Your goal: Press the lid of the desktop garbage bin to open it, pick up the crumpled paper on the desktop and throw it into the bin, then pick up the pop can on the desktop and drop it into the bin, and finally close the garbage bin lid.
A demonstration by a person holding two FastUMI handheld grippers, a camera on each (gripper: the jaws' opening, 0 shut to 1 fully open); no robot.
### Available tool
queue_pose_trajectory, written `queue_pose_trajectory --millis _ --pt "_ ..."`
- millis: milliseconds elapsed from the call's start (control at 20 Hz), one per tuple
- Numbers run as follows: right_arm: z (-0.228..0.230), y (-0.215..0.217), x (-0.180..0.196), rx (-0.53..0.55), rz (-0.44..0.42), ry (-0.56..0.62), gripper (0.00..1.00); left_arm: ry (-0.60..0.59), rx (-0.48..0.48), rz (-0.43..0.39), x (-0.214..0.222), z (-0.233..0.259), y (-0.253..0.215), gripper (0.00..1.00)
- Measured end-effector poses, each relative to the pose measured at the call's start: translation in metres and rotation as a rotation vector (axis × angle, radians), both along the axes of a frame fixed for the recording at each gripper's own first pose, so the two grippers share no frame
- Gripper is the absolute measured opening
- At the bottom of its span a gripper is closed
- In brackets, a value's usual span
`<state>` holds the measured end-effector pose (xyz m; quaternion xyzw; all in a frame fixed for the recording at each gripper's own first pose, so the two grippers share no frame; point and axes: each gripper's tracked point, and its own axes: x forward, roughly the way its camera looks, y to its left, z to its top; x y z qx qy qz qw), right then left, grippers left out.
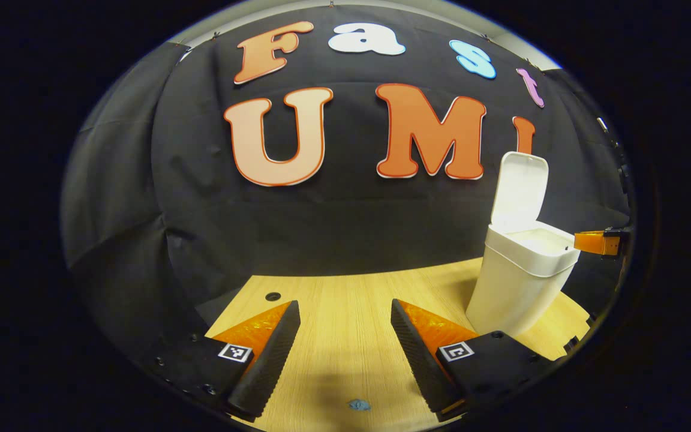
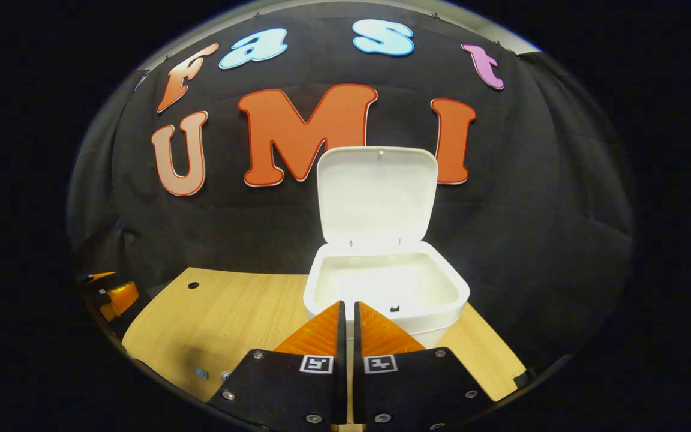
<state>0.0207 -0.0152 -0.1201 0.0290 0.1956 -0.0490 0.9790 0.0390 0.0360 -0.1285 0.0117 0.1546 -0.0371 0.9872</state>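
The white desktop bin stands on the wooden table with its lid swung upright, so the top is open. In the right gripper view the bin is straight ahead and close, its lid raised behind the bright, pale inside. My right gripper is shut with nothing between its fingers, and its tips sit at the bin's front rim. From the left gripper view, the right gripper reaches in at rim height. My left gripper is open over the table, left of the bin.
The wooden table has a small round hole near its far left corner and a tiny blue speck near the front. Black cloth closes in the back and sides. The left gripper appears at the left edge of the right gripper view.
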Motion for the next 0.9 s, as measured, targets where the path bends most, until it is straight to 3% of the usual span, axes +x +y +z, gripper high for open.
queue_pose_trajectory --millis 100,200,250,350,500,900 --pt "0.001 0.012 -0.004 0.005 0.029 -0.015 0.12 0.050 -0.001 -0.028 -0.004 -0.017 -0.007 0.97" --pt "-0.001 0.026 -0.009 0.002 0.077 -0.028 0.39 0.105 -0.002 -0.057 -0.006 -0.034 -0.012 0.97" --pt "-0.004 0.033 -0.011 -0.005 0.098 -0.028 0.65 0.134 -0.005 -0.069 -0.007 -0.042 -0.014 0.97" --pt "-0.014 0.047 -0.017 -0.018 0.135 -0.012 0.84 0.197 -0.024 -0.095 -0.009 -0.060 -0.020 0.97" --pt "-0.032 0.065 -0.026 -0.007 0.165 0.021 0.94 0.301 -0.054 -0.113 -0.018 -0.090 -0.022 0.97" --pt "-0.081 0.107 -0.041 0.008 0.274 0.133 0.95 0.551 -0.063 -0.165 -0.038 -0.157 -0.029 0.98"
